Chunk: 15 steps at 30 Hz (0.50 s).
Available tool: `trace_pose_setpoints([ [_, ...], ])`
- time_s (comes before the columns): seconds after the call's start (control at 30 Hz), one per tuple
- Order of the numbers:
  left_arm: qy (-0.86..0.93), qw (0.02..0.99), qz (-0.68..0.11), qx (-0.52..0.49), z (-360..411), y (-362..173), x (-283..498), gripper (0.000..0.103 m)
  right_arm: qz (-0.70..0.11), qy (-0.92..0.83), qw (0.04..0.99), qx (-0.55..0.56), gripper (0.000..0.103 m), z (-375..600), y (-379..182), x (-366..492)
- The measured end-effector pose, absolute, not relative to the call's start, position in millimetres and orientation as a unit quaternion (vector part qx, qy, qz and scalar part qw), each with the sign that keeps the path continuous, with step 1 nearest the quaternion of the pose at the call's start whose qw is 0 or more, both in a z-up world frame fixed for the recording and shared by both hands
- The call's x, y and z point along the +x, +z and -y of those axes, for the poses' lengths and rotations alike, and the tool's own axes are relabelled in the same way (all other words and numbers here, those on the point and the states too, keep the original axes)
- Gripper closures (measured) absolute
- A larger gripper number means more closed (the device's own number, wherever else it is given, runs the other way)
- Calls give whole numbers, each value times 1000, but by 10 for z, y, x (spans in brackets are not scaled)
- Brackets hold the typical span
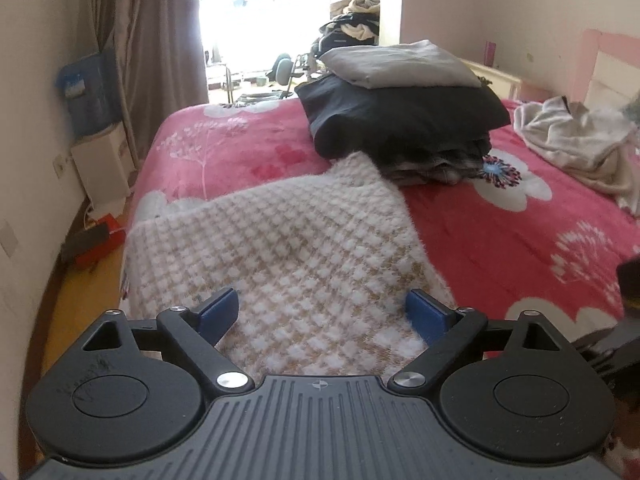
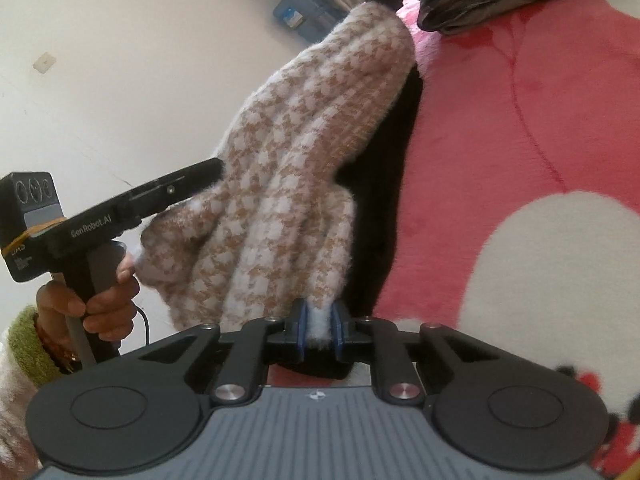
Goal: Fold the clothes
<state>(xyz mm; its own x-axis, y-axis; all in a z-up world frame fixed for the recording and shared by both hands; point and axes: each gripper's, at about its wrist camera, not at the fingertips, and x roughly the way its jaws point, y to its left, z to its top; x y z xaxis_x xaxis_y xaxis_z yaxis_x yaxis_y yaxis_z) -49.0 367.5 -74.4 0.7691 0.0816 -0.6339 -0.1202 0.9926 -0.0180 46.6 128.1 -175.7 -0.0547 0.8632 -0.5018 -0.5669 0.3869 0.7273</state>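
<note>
While a stack of folded garments [image 1: 400, 120] already stands on the pink floral bedspread [image 1: 500, 240], one item is under work and at least one more waits.

Item 1, done: dark folded pieces with a grey folded piece on top, piled at the far middle of the bed.

Item 2, in hand: houndstooth knit garment [image 1: 288, 248], cream and tan, fluffy. It lies across the near corner of the bed, its far tip touching the foot of the stack. Right gripper [image 2: 319, 330]: blue pads together, clamped on a fuzzy edge of the knit, which rises bunched from there. Left gripper [image 1: 326, 312]: fingers wide apart above the knit, gripping nothing; in the right wrist view its tip reaches into the cloth's side, held by a hand [image 2: 100, 300] in a green cuff. Judged stage: mid-fold, one edge seized, the other not yet taken; shape still loose and uneven.

Item 3, pending: crumpled beige cloth [image 1: 580, 148] near the headboard end, unfolded.

Remaining, by judgement: finish the knit, stack it, then the beige piece.
</note>
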Motion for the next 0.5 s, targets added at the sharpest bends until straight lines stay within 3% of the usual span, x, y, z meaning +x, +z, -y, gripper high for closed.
trace_pose_setpoints([
  [0.23, 76, 938, -331, -70, -3787, -705, -474, 11, -470, 557, 659, 189, 97, -1129, -1434, 193],
  [0.5, 85, 935, -344, -34, -3602, -797, -389, 11, -539, 498, 618, 282, 98, -978, -2032, 157],
])
